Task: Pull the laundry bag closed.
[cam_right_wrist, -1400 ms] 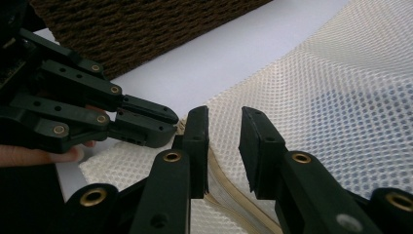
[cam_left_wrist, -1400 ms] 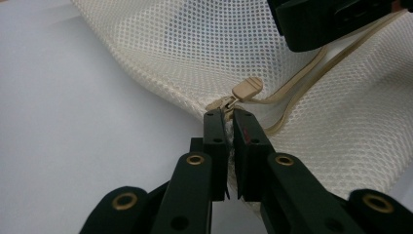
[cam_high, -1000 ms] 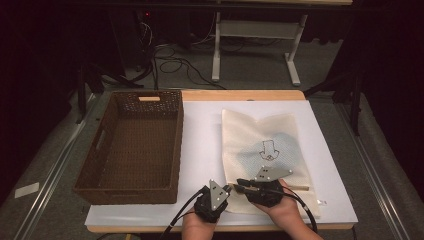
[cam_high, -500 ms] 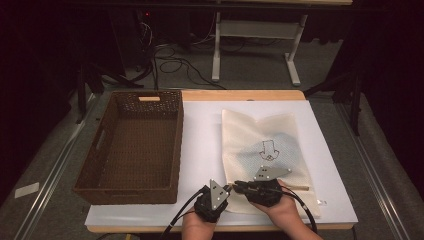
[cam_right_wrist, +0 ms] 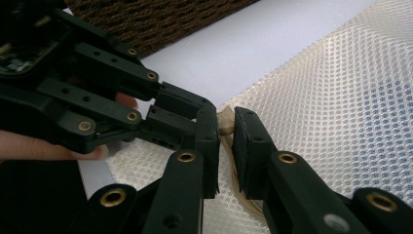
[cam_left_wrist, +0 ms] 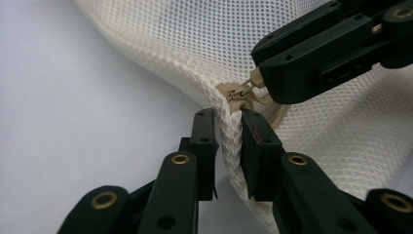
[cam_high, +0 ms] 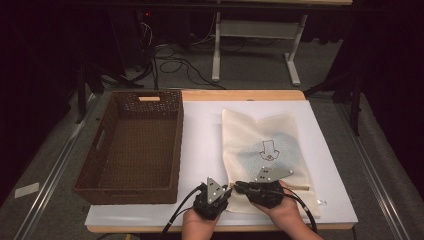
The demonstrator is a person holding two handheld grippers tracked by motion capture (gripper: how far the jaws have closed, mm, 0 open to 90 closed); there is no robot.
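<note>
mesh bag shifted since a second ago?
No. In the high view the mesh bag lies at the same spot beside the basket; both grippers are at its near corner by the zipper.

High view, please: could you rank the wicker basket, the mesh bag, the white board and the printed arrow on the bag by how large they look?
1. white board, largest.
2. wicker basket.
3. mesh bag, looking somewhat smaller than the basket, though the hands hide its near edge.
4. printed arrow, clearly smallest.
</note>
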